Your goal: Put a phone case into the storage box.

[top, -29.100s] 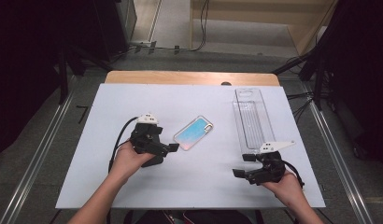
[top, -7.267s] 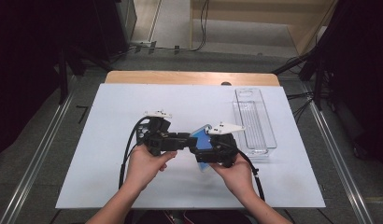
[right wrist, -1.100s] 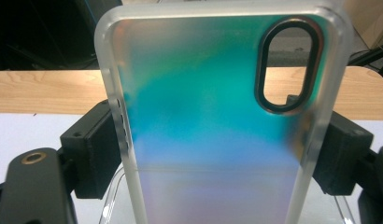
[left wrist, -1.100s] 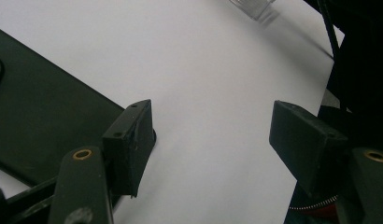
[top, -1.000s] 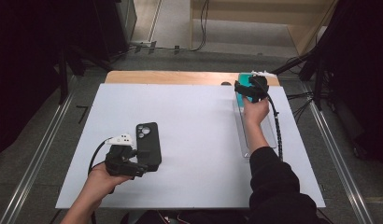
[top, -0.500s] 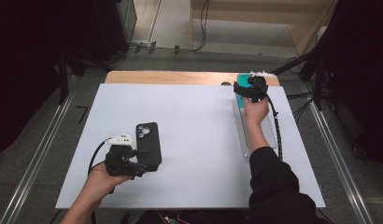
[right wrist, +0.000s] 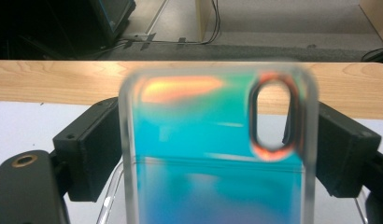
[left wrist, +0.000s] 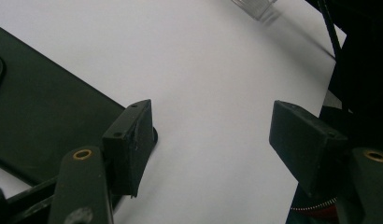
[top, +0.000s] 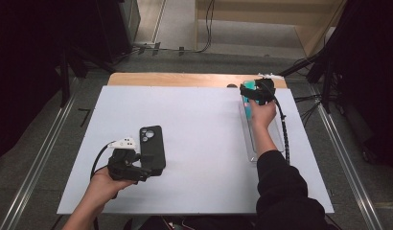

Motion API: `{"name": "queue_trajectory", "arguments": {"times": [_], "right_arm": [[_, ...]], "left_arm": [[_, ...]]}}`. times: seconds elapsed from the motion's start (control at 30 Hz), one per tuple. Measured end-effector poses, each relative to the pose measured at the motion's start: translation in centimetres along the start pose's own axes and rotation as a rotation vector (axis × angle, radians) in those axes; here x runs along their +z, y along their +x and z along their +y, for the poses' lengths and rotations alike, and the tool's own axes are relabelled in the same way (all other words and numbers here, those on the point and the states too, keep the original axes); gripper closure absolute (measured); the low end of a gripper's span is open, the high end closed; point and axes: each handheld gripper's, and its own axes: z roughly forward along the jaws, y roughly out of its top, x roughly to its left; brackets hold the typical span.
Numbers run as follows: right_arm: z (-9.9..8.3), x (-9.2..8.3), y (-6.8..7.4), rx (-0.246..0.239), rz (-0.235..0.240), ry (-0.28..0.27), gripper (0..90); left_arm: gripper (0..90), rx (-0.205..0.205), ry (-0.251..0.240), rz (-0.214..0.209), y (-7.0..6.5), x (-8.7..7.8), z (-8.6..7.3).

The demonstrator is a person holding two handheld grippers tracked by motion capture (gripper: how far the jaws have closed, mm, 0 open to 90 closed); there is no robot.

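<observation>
A black phone lies camera side up on the white table, left of centre. My left gripper rests at its near end, open. In the left gripper view the phone lies beside my left jaw, and nothing is between the fingers. My right gripper is at the far right, shut on an iridescent teal phone case. In the right gripper view the case stands upright between both jaws, above the far end of a clear tray.
The long clear tray runs along the table's right side, under my right forearm. A wooden strip borders the far edge. The right gripper's cable trails beside the tray. Open white tabletop lies between the hands.
Much earlier the case lay at mid-table and both grippers met there. Over the last second the right gripper and case edged slightly left at the tray's far end. The left gripper stayed still.
</observation>
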Motion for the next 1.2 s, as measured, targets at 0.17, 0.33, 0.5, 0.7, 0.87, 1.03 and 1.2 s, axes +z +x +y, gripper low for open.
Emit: {"name": "queue_trajectory", "arguments": {"times": [0.17,0.33,0.5,0.7,0.87,1.03,1.2], "right_arm": [[0.0,0.0,-0.1,0.003,0.008,-0.001,10.6],[0.2,-0.3,-0.1,0.001,0.014,-0.005,8.7],[0.5,-0.7,-0.3,0.020,0.033,-0.004,8.2],[1.0,-1.8,-0.4,0.033,0.053,0.015,8.2],[1.4,-3.1,-0.2,0.010,0.082,0.035,8.2],[1.8,-4.6,-0.3,0.003,0.106,0.038,8.2],[2.2,-6.0,-0.1,-0.020,0.122,0.037,8.2]], "left_arm": [[31.2,-0.002,-0.001,0.001,0.0,0.0,0.0],[31.2,-0.003,-0.002,0.000,0.0,0.0,0.0],[31.2,-0.003,0.000,0.005,0.1,0.0,0.0],[31.2,-0.009,-0.003,0.004,0.2,0.0,0.1],[31.2,-0.017,-0.006,0.012,0.4,0.0,0.2],[31.2,-0.021,-0.010,0.015,0.6,0.0,0.3],[31.2,-0.021,-0.009,0.017,0.7,0.0,0.4]]}}
